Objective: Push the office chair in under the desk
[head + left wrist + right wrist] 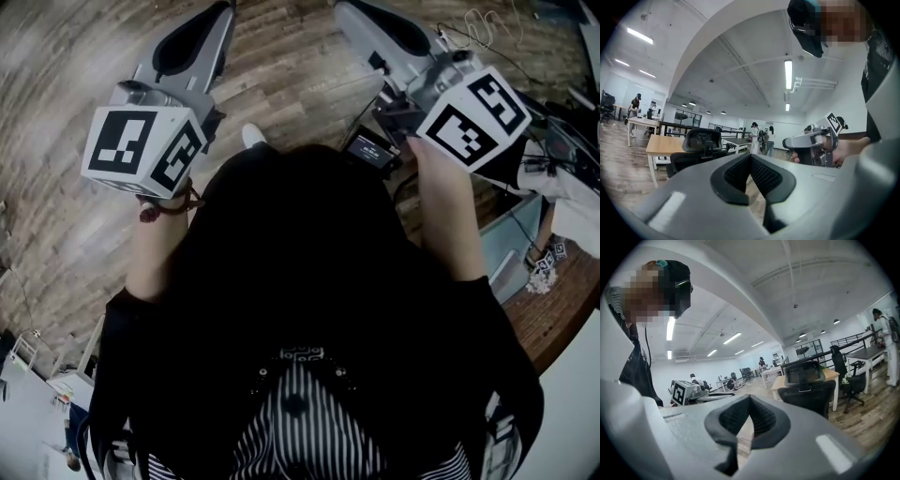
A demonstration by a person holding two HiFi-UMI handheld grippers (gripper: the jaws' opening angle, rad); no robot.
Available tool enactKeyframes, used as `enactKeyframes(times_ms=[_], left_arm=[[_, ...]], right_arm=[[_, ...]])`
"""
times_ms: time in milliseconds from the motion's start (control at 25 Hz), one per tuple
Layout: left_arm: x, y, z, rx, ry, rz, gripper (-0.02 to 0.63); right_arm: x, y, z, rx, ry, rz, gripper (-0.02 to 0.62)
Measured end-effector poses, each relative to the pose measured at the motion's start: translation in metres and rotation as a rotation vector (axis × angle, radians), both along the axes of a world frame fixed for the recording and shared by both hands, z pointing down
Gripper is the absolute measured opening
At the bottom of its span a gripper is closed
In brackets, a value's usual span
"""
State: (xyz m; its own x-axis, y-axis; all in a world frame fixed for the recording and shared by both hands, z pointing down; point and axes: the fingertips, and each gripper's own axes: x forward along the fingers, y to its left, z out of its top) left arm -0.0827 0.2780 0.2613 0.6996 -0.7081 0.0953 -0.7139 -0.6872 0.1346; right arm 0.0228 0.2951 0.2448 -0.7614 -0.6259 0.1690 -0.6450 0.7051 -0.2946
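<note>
The left gripper and right gripper are pressing their jaws together on nothing, probably because they are only aiming at the office chair. It is standing upright at the left gripper view's lower left, its backrest seemingly turned toward the cameras, facing the desk just behind it.

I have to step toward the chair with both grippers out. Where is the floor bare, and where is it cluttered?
Bare: the wood floor left of and ahead of the left gripper. Crowded: around and right of the right gripper, where cables, a small screen device and a brown tabletop close in.
</note>
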Motion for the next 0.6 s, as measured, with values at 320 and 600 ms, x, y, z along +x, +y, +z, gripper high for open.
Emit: enactKeyframes(times_ms=[320, 600], left_arm=[[-0.037, -0.071, -0.001, -0.041, 0.027, -0.045, 0.002], [-0.051, -0.097, -0.003, -0.05, 0.019, -0.063, 0.002]], right_arm=[[-0.029, -0.082, -0.011, -0.021, 0.007, -0.044, 0.0], [-0.039, -0.115, -0.016, -0.03, 0.001, -0.055, 0.0]])
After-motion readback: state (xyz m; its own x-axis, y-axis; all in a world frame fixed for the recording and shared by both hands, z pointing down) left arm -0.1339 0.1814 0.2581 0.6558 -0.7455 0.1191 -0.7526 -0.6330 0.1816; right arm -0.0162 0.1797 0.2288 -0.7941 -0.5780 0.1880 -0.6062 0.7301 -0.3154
